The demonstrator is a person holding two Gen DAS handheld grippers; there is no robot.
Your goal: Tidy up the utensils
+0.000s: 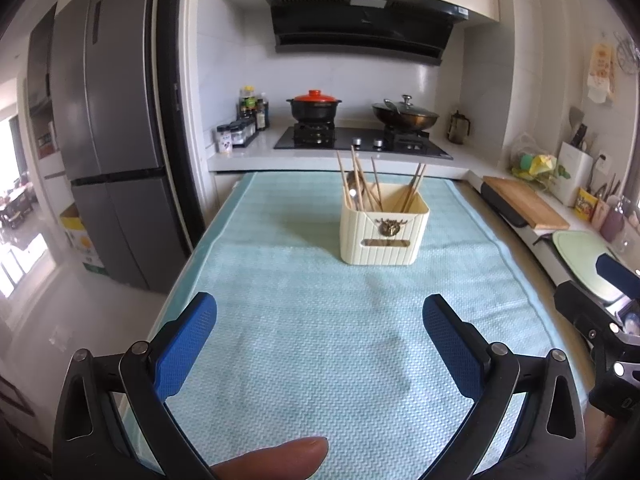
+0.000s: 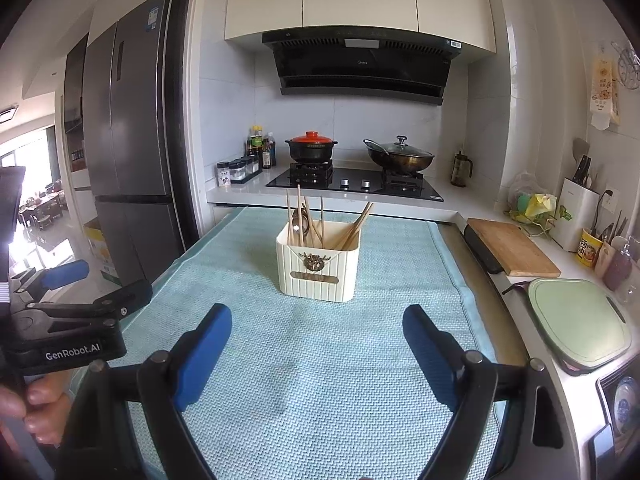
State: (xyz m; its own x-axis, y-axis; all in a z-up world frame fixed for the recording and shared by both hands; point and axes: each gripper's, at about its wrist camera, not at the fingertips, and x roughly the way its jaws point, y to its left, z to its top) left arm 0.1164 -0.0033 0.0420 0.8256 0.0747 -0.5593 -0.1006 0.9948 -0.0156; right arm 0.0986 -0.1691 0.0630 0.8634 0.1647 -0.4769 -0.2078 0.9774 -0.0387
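One cream ribbed utensil holder (image 2: pixel 318 266) sits on the light blue mat (image 2: pixel 304 380), a bit toward the far end and roughly centred left to right. It's got a bunch of wooden chopsticks (image 2: pixel 352 226) standing in it, I count around eight or nine sticks but they overlap so don't hold me to it, plus what looks like two spoons (image 2: pixel 298 222) tucked in on the left side. There's a bronze emblem on the front and a label slot under it, can't read anything there.

Two grippers. The left gripper (image 1: pixel 320 344) has its blue pads wide apart with nothing in between, just bare mat. Same deal for the right gripper (image 2: pixel 316 356), jaws spread wide and empty. Both hover over the near half of the mat, well apart from the holder.

Plenty of open mat all around the holder. The mat's right edge runs along a counter holding one wooden cutting board (image 2: pixel 516 248) and one green board (image 2: pixel 580 320). Far edge butts up to the stove counter: one black pot with a red lid (image 2: pixel 311 148), one wok (image 2: pixel 400 156).

Readable writing: "GenRobot.AI" on the left gripper's body in the right wrist view.
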